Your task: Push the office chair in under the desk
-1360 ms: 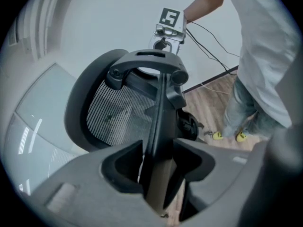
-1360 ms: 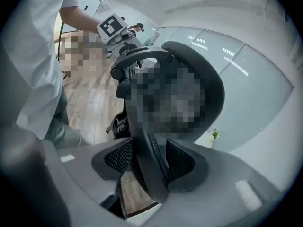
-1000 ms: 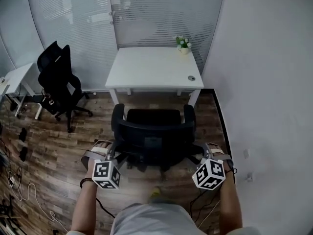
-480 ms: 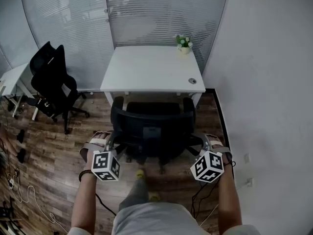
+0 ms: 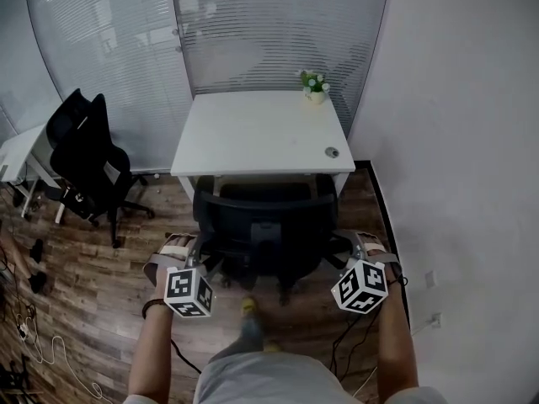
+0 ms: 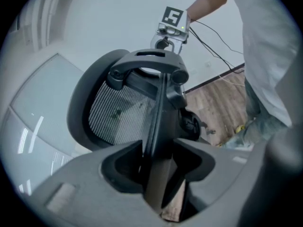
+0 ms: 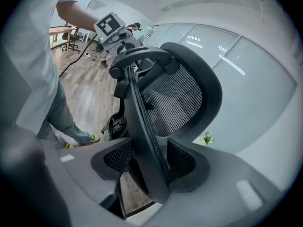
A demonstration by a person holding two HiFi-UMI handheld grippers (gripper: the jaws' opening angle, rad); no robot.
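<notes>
My left gripper (image 5: 195,257) and right gripper (image 5: 346,257) each clamped a side edge of the office chair (image 5: 265,225), its seat starting under the desk (image 5: 261,133). Uneven pushing might have jammed an armrest (image 5: 202,199) against the desk's edge.

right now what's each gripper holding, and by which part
Both hold the office chair by its backrest frame: left gripper on its left edge, right gripper on its right edge.

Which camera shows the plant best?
The head view: the plant stands unblocked at the desk's far corner. The right gripper view shows it tiny beside the chair back; the left gripper view misses it.
</notes>
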